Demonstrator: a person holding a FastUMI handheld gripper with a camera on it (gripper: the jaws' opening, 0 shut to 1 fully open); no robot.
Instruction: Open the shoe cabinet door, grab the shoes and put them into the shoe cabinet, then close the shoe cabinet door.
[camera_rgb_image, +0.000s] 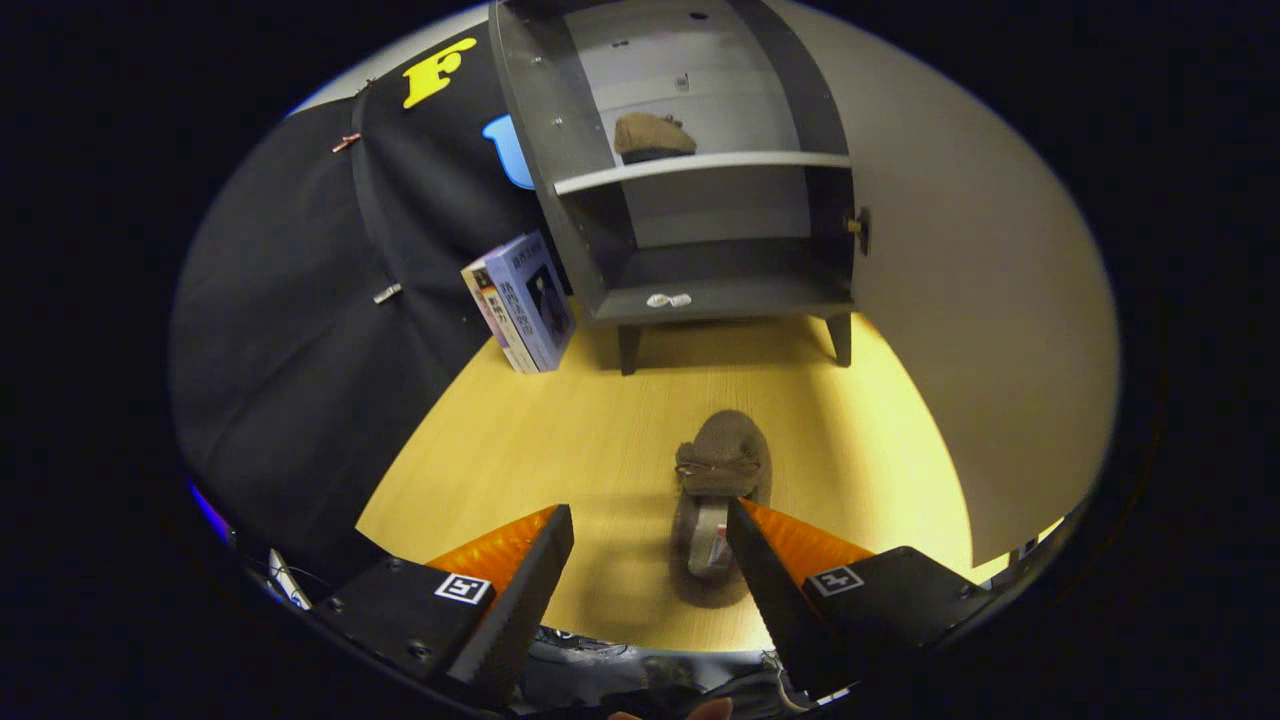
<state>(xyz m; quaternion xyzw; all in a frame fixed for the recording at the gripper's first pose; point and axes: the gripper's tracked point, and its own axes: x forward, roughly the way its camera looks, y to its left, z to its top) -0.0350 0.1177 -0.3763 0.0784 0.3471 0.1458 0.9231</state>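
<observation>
I see my gripper (650, 525) spread wide and holding nothing. The shoe (718, 500) lies on the table (560, 440) between the fingers, hard against the right one, its long axis running straight away from me, toe toward the cabinet (690, 170) and heel opening nearest me. The left finger stands well apart from it, bare wood between. Ahead, the cabinet is open, its door (980, 300) swung out along the right; a second shoe (652, 136) sits on the upper shelf (the lower bay looks free). Books (522, 302) lean beside the cabinet's left wall.
</observation>
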